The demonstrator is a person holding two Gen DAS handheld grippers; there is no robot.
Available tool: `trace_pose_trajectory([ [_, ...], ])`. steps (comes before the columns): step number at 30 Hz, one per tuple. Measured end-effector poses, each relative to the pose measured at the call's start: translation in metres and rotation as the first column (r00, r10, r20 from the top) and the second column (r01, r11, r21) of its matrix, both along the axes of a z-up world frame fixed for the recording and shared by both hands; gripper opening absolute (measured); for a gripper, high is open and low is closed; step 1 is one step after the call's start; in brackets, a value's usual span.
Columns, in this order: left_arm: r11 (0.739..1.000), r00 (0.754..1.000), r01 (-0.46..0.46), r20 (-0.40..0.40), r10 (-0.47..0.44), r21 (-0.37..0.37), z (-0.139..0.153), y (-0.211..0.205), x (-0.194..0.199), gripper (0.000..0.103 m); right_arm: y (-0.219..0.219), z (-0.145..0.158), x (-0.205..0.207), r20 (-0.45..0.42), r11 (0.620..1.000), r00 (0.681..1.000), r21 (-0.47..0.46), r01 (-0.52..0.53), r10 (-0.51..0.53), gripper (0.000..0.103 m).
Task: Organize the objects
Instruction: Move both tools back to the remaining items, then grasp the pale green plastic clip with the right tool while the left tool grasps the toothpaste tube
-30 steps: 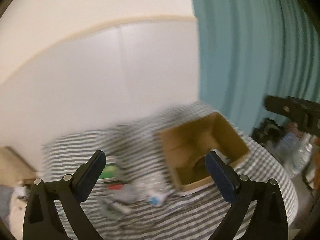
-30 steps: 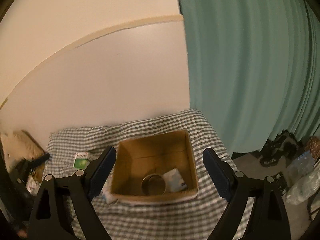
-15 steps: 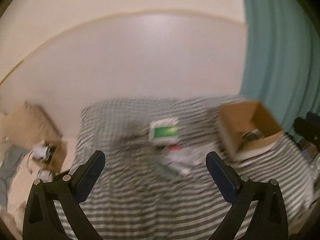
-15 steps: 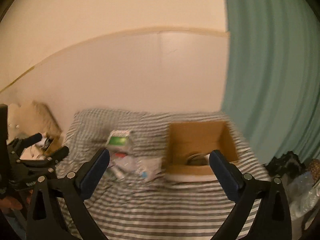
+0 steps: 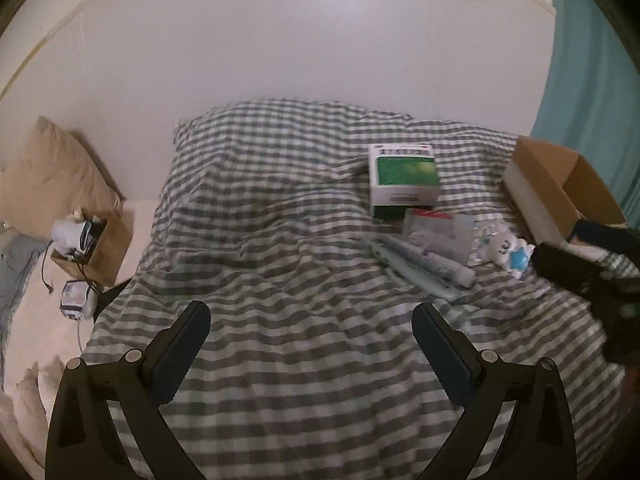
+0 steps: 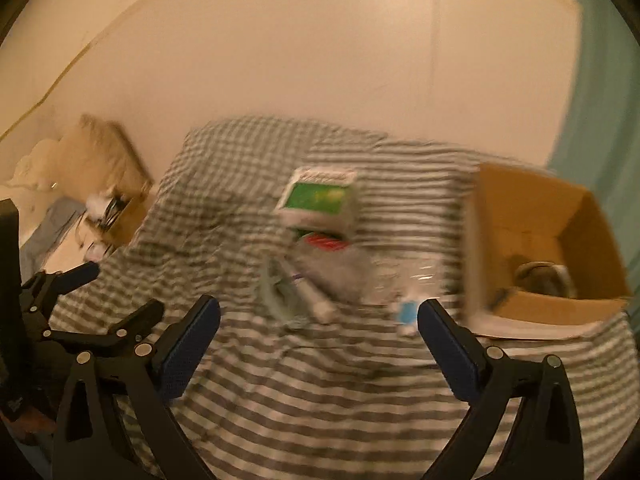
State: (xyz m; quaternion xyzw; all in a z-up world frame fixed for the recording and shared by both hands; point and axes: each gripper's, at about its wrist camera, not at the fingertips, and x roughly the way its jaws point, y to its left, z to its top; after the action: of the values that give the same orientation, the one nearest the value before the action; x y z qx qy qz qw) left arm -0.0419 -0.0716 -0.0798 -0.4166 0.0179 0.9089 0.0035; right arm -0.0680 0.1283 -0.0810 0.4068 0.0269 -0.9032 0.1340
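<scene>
Both views are swinging left from the cardboard box (image 5: 560, 188) toward the green box (image 5: 404, 178); both claws (image 5: 310, 344) (image 6: 318, 338) are gaping wide, carrying nothing, likely choosing another item.

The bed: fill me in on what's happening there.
A person holds two tools over the checked bed cover. The left tool and right tool are open and empty. A green-and-white box, a tube and packets lie loose beside the cardboard box, which already holds a few items.
</scene>
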Motion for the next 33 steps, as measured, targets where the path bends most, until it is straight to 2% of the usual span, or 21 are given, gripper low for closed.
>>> trace_pose_trajectory([
  [3, 0.999, 1.0, -0.013, -0.008, 0.013, -0.039, -0.001, -0.01, -0.009, 0.103, -0.024, -0.023, -0.017, 0.047, 0.998, 0.998, 0.037, -0.049, 0.047, 0.088],
  [5, 0.997, 1.0, -0.028, -0.007, 0.027, -0.071, -0.007, -0.018, -0.016, 0.103, -0.036, -0.042, -0.026, 0.083, 0.996, 0.994, 0.061, -0.07, 0.065, 0.076],
  [8, 0.994, 0.999, -0.052, 0.006, 0.053, -0.097, -0.019, -0.024, -0.029, 0.103, -0.052, -0.079, -0.041, 0.152, 0.993, 0.986, 0.085, -0.08, 0.066, 0.064],
  [11, 0.994, 0.999, -0.029, 0.028, 0.032, -0.104, -0.036, -0.024, -0.04, 0.103, -0.056, -0.098, -0.051, 0.163, 0.994, 0.986, 0.093, -0.063, 0.047, 0.051],
  [15, 0.991, 0.996, -0.001, 0.086, 0.013, -0.135, -0.059, -0.016, -0.05, 0.103, -0.057, -0.109, -0.07, 0.181, 0.996, 0.983, 0.071, -0.053, 0.039, 0.048],
  [16, 0.989, 0.995, 0.006, 0.098, 0.009, -0.147, -0.063, -0.014, -0.051, 0.103, -0.057, -0.112, -0.074, 0.185, 0.996, 0.982, 0.077, -0.051, 0.036, 0.042],
  [17, 0.988, 0.994, 0.011, 0.107, 0.006, -0.157, -0.066, -0.012, -0.052, 0.103, -0.058, -0.113, -0.077, 0.194, 0.996, 0.98, 0.073, -0.057, 0.042, 0.033],
  [18, 0.986, 0.994, 0.014, 0.112, 0.005, -0.163, -0.067, -0.011, -0.053, 0.103, -0.058, -0.115, -0.078, 0.201, 0.996, 0.978, 0.061, -0.07, 0.057, 0.033],
  [20, 0.985, 0.993, 0.009, 0.119, 0.012, -0.172, -0.069, -0.011, -0.053, 0.103, -0.06, -0.116, -0.078, 0.187, 0.995, 0.979, 0.056, -0.087, 0.075, 0.023],
  [26, 0.991, 0.989, -0.056, 0.129, 0.072, -0.125, -0.065, -0.017, -0.05, 0.103, -0.055, -0.106, -0.065, 0.164, 0.992, 0.979, 0.021, -0.123, 0.118, 0.019],
  [33, 0.993, 0.991, -0.068, 0.112, 0.08, -0.099, -0.057, -0.006, -0.046, 0.103, -0.032, -0.06, -0.032, 0.067, 0.989, 0.987, -0.018, -0.144, 0.145, 0.011],
])
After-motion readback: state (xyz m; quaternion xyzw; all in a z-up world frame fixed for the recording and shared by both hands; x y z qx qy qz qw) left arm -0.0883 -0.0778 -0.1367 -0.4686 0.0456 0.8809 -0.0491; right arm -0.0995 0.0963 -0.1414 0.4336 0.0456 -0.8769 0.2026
